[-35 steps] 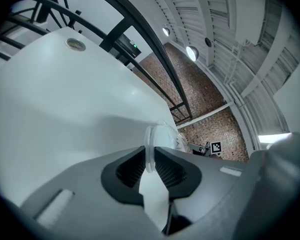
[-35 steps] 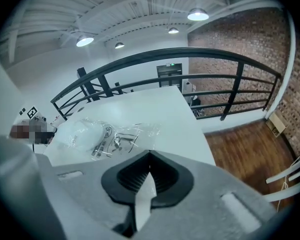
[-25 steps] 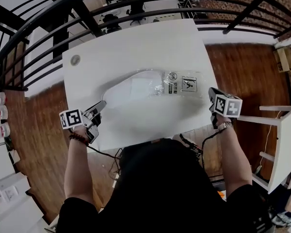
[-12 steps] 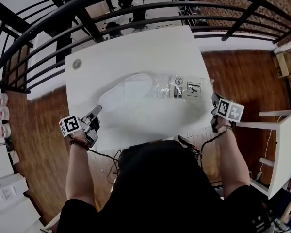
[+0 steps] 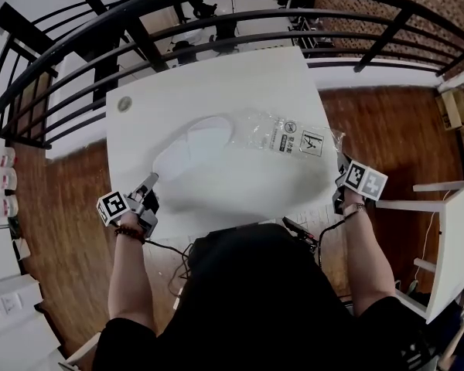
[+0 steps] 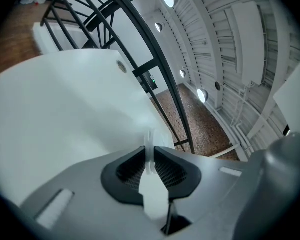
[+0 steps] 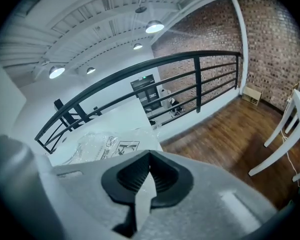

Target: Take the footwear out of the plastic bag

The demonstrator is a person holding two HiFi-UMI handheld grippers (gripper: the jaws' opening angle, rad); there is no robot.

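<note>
A white slipper [image 5: 197, 149] lies on the white table [image 5: 216, 68], its right end inside a clear plastic bag [image 5: 286, 134] with printed warning labels. My left gripper [image 5: 150, 181] is at the slipper's near-left end, shut on its thin white edge [image 6: 150, 139], which stands pinched in the left gripper [image 6: 150, 151]. My right gripper [image 5: 342, 168] hangs just off the table's right edge, below the bag's far corner and apart from it. In its own view the right gripper [image 7: 150, 169] is shut with nothing between the jaws, and the bag [image 7: 102, 145] lies ahead to the left.
A black metal railing [image 5: 216, 22] curves round the far side of the table. A round grommet hole [image 5: 124, 103] marks the table's far-left corner. A white frame [image 5: 448, 230] stands on the wooden floor to the right. White boxes sit at the far left.
My left gripper has drawn back to the near left with the slipper's edge, sliding the slipper a little out of the bag. My right gripper has dropped back off the bag's corner.
</note>
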